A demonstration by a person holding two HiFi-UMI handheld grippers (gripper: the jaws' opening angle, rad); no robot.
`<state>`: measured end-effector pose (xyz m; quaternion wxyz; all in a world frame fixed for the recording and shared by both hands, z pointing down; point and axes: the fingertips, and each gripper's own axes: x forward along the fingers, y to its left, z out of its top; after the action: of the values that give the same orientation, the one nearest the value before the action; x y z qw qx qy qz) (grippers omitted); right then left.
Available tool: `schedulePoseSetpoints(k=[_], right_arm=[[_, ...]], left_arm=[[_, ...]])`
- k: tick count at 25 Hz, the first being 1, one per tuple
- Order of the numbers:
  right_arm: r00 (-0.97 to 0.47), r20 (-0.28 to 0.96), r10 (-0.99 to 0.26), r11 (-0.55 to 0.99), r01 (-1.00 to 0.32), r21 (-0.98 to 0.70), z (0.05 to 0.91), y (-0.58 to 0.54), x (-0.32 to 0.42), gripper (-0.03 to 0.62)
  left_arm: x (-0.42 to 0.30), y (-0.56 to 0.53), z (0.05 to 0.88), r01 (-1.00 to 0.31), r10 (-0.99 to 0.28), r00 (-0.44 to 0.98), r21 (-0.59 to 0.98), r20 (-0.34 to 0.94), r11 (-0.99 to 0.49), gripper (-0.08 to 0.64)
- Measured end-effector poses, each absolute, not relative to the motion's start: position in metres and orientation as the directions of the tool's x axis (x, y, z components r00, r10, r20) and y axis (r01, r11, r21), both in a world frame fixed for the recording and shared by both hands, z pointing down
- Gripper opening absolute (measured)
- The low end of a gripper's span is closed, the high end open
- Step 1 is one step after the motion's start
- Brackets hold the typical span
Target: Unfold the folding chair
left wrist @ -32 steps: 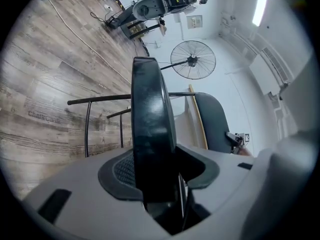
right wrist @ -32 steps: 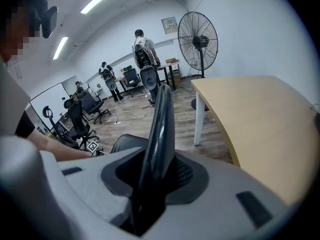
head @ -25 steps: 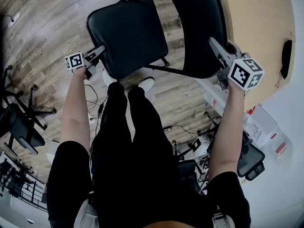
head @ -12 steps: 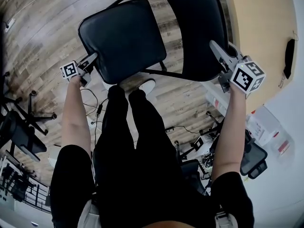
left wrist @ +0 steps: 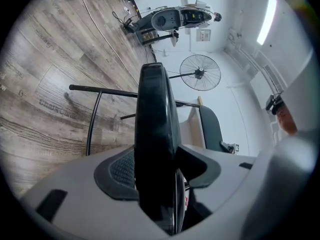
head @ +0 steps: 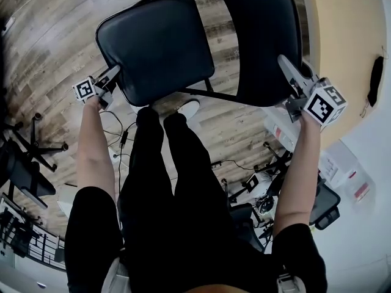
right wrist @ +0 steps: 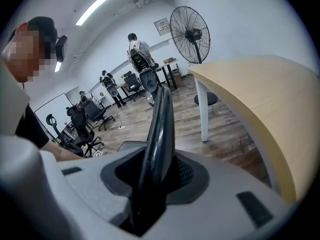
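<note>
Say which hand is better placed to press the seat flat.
Left, probably: the left gripper holds the seat by its edge, between jaws that have just been opening. The right gripper clamps the backrest, only steadying it.

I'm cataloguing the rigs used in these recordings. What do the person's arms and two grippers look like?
Both the left gripper and right gripper are pale grey, wedge-shaped, with dark textured pads, each carrying a white cube of black square markers. The arms are bare below short black sleeves. No cables show.
</note>
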<state>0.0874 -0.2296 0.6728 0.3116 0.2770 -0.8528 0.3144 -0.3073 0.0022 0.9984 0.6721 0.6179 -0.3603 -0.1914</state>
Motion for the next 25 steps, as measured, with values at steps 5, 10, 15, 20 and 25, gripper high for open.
schedulePoseSetpoints(k=[5,10,15,20,25], right_arm=[[-0.669,0.696,-0.261,0.671,-0.644,-0.367,0.671,-0.219,0.072,0.112],[-0.667,0.702,-0.251,0.675,-0.64,-0.367,0.672,-0.206,0.053,0.112],[-0.681,0.69,-0.245,0.667,-0.635,-0.39,0.672,-0.199,0.045,0.112],[-0.678,0.691,-0.249,0.667,-0.638,-0.386,0.67,-0.191,0.037,0.11],[-0.675,0.695,-0.248,0.671,-0.637,-0.38,0.668,-0.184,0.032,0.11]], left_arm=[[-0.315,0.005,1.007,-0.178,-0.712,0.663,0.972,0.233,0.152,0.232],[-0.327,0.015,1.014,-0.173,-0.73,0.633,0.966,0.257,0.19,0.238],[-0.331,0.017,1.021,-0.181,-0.735,0.621,0.962,0.272,0.203,0.242],[-0.333,0.02,1.027,-0.204,-0.734,0.61,0.954,0.299,0.219,0.249],[-0.335,0.021,1.03,-0.21,-0.743,0.599,0.954,0.299,0.215,0.252]])
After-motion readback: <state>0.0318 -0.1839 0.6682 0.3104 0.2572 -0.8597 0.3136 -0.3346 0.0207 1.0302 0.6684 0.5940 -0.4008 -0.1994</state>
